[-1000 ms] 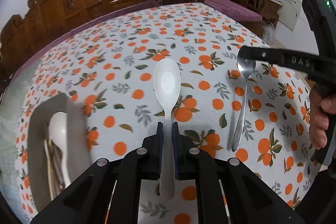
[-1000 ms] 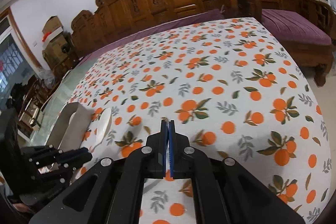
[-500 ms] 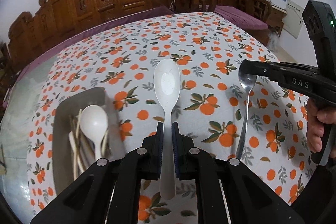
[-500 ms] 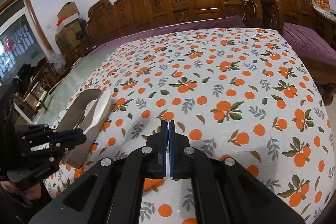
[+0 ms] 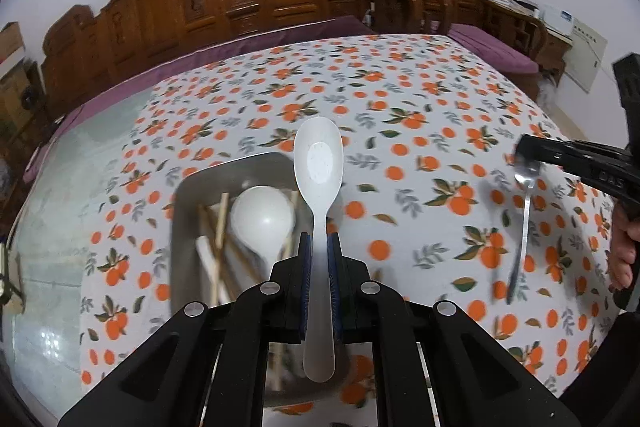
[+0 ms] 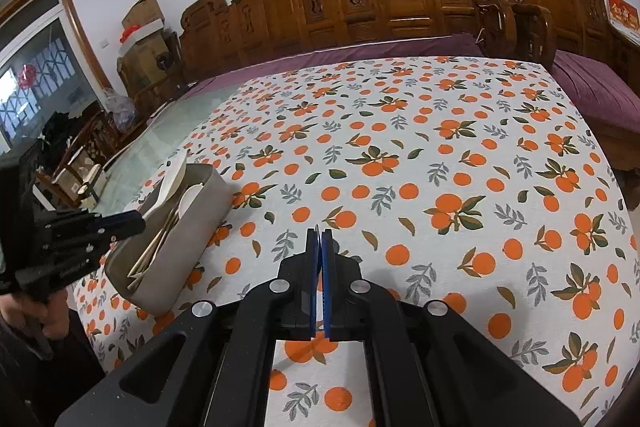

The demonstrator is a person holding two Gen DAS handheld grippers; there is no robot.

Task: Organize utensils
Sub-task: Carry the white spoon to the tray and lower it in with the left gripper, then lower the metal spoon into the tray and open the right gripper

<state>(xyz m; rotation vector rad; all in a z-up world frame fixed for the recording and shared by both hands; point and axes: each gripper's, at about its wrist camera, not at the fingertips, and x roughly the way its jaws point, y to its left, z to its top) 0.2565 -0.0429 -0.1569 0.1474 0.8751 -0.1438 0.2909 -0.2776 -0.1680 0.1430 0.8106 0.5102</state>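
Matt white plastic spoon (image 5: 318, 163) — glossy metal spoon (image 5: 524, 211) — printed cloth tablecloth (image 6: 400, 155)

white spoon (image 5: 318, 163), orange-printed tablecloth (image 5: 400, 115), grey tray (image 5: 182, 227).

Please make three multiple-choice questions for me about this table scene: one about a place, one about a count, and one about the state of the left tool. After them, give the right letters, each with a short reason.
1. Where do the chopsticks lie?
A. in the grey tray
B. on the tablecloth
C. under the tablecloth

2. How many white spoons does the left wrist view show?
A. one
B. two
C. four

3. What is the state of the left tool?
A. open and empty
B. shut on chopsticks
C. shut on a white spoon's handle

Answers:
1 A: the chopsticks lie inside the tray walls.
2 B: there are the held spoon and the spoon in the tray.
3 C: both pads press on the handle of the held spoon.
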